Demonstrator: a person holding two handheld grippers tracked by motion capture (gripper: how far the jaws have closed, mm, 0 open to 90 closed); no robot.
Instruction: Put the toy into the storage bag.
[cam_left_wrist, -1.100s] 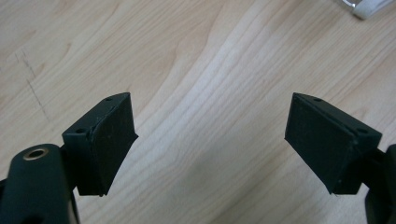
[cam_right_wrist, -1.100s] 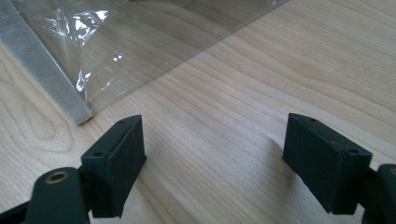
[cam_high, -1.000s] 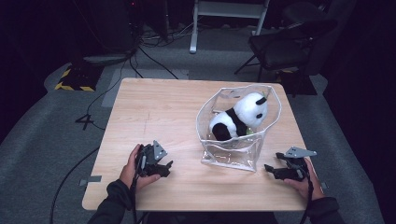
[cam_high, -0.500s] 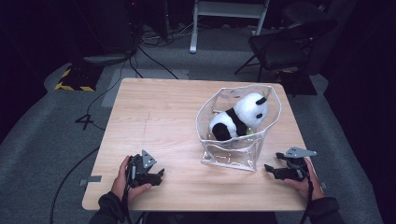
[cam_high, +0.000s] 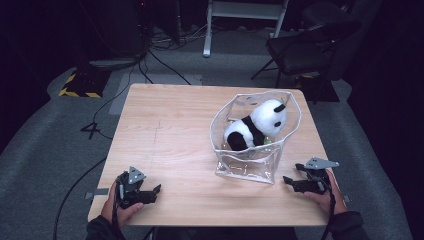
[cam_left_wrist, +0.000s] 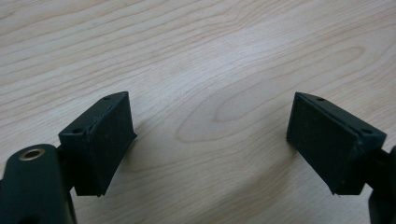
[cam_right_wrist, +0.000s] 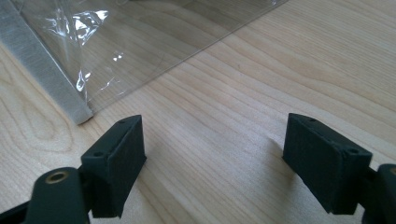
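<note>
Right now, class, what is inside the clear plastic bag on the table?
A black-and-white panda plush sits inside the clear plastic bag, head toward the far right. Something small and green shows beside it; the plush covers the rest, so it cannot be identified.

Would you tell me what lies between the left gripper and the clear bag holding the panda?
Only bare wooden table, seen in the high view, separates the left gripper from the clear bag.

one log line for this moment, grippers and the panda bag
left hand-held gripper: open, empty, over table | right hand-held gripper: open, empty, beside clear bag | plush panda: inside bag
</note>
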